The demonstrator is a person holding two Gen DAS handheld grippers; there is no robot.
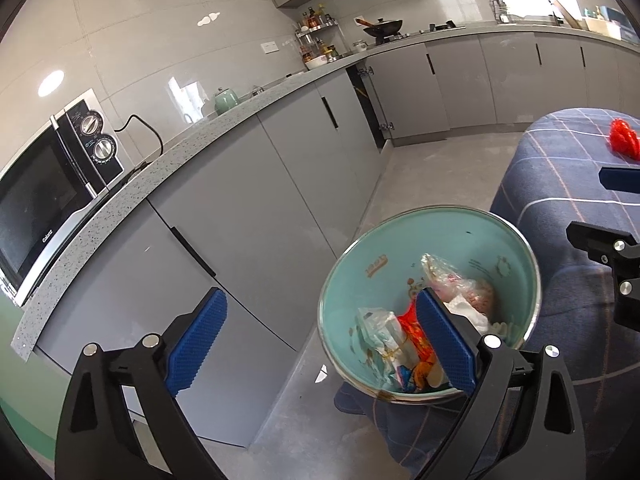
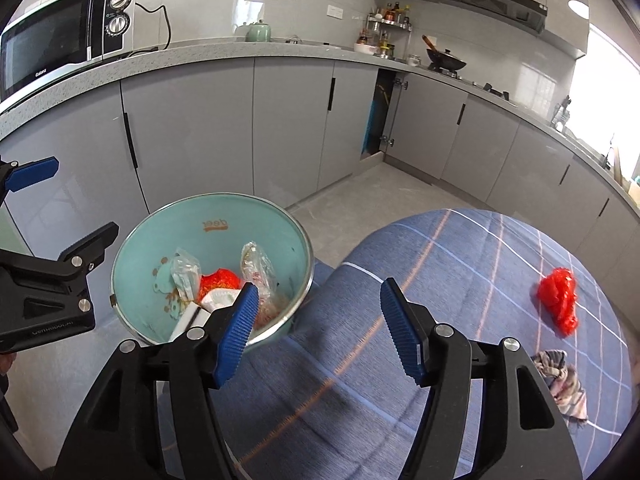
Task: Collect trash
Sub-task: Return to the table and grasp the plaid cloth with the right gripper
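A teal trash bin (image 1: pixel 360 256) (image 2: pixel 256 220) stands beside a table with a blue plaid cloth (image 2: pixel 440 264). Several wrappers and bags lie inside it, among them a clear plastic bag (image 2: pixel 256 264) and a red wrapper (image 2: pixel 218 280). A crumpled red plastic bag (image 2: pixel 558 300) (image 1: pixel 624 138) lies on the cloth to the right. My left gripper (image 1: pixel 320 340) is open and empty, above the bin's left rim. My right gripper (image 2: pixel 320 328) is open and empty, over the cloth's edge just right of the bin.
A crumpled striped cloth (image 2: pixel 564 380) lies on the table at the lower right. Grey kitchen cabinets (image 2: pixel 192 128) run along the back, with a microwave (image 2: pixel 60 36) on the counter. One cabinet door (image 2: pixel 376 116) stands ajar. Grey floor (image 2: pixel 380 188) lies between cabinets and table.
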